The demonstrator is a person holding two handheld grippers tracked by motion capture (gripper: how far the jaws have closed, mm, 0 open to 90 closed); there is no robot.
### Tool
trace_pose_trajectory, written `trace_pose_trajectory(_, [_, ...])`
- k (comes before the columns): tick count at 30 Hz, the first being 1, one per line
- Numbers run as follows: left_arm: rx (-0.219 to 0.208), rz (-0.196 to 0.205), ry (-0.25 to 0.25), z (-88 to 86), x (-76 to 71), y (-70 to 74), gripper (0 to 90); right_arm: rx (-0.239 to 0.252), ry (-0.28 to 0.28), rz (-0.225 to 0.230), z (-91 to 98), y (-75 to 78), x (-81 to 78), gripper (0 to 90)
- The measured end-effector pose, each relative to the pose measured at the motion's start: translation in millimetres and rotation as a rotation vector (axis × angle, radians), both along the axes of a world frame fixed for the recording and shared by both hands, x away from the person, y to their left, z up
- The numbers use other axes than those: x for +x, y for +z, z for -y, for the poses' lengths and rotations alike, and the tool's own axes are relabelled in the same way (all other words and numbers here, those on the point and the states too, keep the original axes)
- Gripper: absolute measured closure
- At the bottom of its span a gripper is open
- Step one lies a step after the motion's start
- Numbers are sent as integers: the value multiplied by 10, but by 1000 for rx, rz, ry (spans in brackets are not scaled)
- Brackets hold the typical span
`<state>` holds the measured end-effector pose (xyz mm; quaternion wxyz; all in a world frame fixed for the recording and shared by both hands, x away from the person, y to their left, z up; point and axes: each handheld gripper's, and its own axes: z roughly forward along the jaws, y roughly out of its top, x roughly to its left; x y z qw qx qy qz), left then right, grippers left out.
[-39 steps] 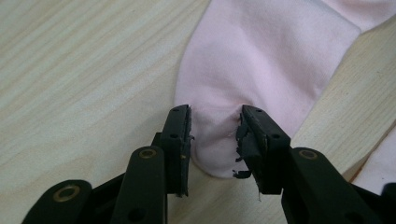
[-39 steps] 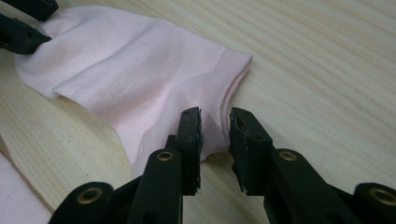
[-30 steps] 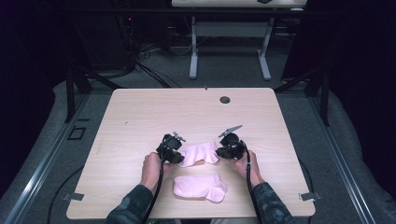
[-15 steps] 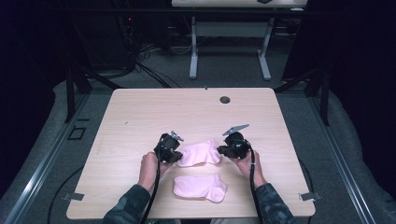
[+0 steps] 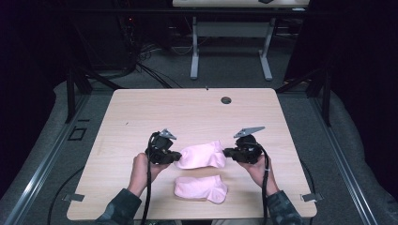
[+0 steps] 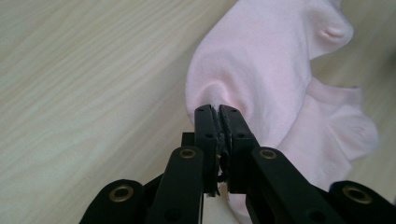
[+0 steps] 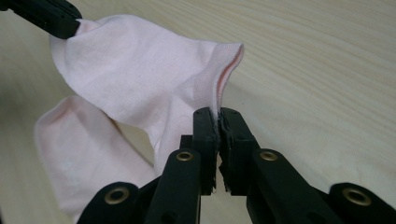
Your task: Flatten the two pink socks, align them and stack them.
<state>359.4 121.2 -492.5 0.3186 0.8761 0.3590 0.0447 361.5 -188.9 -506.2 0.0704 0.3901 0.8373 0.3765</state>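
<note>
Bench point(image 5: 141, 122) fills centre of high view, light wood. Your raised pink sock point(image 5: 202, 154) hangs stretched between both tools, lower centre of frame. Second pink sock point(image 5: 201, 188) lies flat on bench just below it. Your left hand-held gripper point(image 5: 176, 158) clamps raised sock's toe end, jaws closed on fabric. Your right hand-held gripper point(image 5: 226, 152) pinches its cuff edge, jaws closed.

We count two pink socks: one sock point(image 5: 202, 155) stretched between the tools, and a second sock point(image 5: 201, 187) lying flat just below it. We count two handheld grippers, a left gripper point(image 5: 174, 158) and a right gripper point(image 5: 227, 152). One wooden table point(image 5: 141, 112) carries one small round grommet point(image 5: 226, 100).
</note>
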Motion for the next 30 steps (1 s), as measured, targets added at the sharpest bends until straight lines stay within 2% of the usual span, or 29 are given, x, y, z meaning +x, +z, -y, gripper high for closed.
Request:
trace_pose_trajectory(3, [-13, -12, -5, -17, -73, 37, 867, 23, 6, -11, 68, 82, -157, 857])
trace_pose_trajectory(4, [-20, -31, -23, -47, -139, 57, 866, 29, 12, -17, 90, 102, -210, 857])
trace_pose_trajectory(8, [-28, -75, -42, -86, -276, 31, 866, 52, 33, -49, 138, 132, -415, 856])
trace_pose_trajectory(12, [-31, -114, -51, -104, -364, -37, 866, 59, 41, -86, 138, 82, -565, 855])
trace_pose_trajectory(13, [-33, -121, -52, -106, -380, -54, 865, 47, 47, -97, 133, 64, -593, 854])
trace_pose_trajectory(19, [-48, -157, -50, -165, -435, -132, 863, 103, 55, -135, 126, -22, -736, 851])
trace_pose_trajectory(21, [-44, -165, -46, -154, -443, -168, 861, 91, 60, -144, 123, -39, -740, 851])
trace_pose_trajectory(22, [-10, -173, -58, -118, -452, -266, 860, 57, 59, -168, 85, -135, -724, 848])
trace_pose_trajectory(23, [-10, -173, -58, -118, -452, -266, 858, 57, 59, -168, 85, -135, -724, 848])
trace_pose_trajectory(24, [25, -169, -52, -87, -456, -338, 855, 19, 47, -181, 38, -261, -695, 843])
trace_pose_trajectory(25, [38, -167, -46, -69, -457, -388, 855, 19, 47, -181, 38, -261, -695, 843])
trace_pose_trajectory(26, [56, -179, -41, -36, -455, -496, 842, -28, 39, -184, -9, -356, -683, 835])
trace_pose_trajectory(27, [56, -179, -41, -36, -455, -496, 816, -28, 39, -184, -9, -356, -683, 835])
trace_pose_trajectory(28, [79, -175, -41, -13, -460, -562, 809, -63, 37, -185, -48, -445, -681, 830])
trace_pose_trajectory(30, [104, -155, -34, 0, -469, -582, 769, -74, 38, -175, -64, -483, -691, 822])
